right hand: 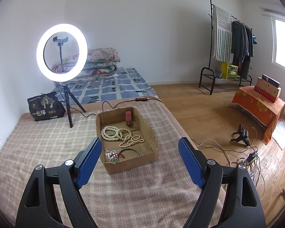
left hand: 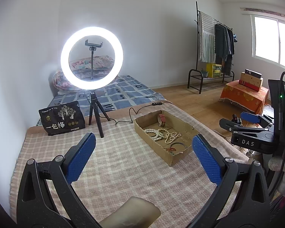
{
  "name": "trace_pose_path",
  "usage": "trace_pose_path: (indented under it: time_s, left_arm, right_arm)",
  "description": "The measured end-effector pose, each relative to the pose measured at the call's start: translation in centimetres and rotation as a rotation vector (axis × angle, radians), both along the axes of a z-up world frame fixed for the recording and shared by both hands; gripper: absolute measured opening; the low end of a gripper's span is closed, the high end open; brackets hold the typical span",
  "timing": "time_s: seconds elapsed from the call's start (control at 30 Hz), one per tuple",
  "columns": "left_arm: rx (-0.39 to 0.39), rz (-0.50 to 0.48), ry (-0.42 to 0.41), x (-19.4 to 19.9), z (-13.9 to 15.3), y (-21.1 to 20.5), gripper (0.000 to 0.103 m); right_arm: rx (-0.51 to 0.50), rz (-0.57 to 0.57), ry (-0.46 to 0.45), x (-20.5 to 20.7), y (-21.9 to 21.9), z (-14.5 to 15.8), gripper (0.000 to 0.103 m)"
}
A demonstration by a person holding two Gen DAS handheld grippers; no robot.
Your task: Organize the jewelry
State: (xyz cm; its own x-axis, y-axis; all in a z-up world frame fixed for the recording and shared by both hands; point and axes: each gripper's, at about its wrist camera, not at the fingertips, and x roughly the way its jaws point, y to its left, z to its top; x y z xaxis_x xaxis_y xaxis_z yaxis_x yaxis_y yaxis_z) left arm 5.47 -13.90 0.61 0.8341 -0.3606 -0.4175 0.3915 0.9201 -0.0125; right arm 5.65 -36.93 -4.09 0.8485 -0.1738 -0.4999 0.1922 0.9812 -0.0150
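The checked blanket (right hand: pixel 47 148) lay bare before the cardboard box (right hand: pixel 131 164). The ring light tripod (right hand: pixel 69 106) and its cable (right hand: pixel 108 104) stood behind the box.

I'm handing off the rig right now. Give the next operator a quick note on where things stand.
Left gripper: jaws open, holding nothing, above the checked blanket.
Right gripper: jaws open, holding nothing, pointed at the cardboard box.
In the box: cream bead strands, a dark thin bangle, a red-corded piece at the near end, a small red upright item at the far end.
Done: jewelry is in the box.
Left: cannot tell what sorting remains.
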Motion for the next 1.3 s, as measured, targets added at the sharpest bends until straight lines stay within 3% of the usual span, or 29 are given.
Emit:
trace_pose_path:
  time_s: [1.3]
  left_arm:
    - [0.004, 0.001, -0.002, -0.05, -0.05, 0.01, 0.103]
  right_arm:
    - [-0.003, 0.004, 0.013, -0.1, 0.76, -0.51, 0.083]
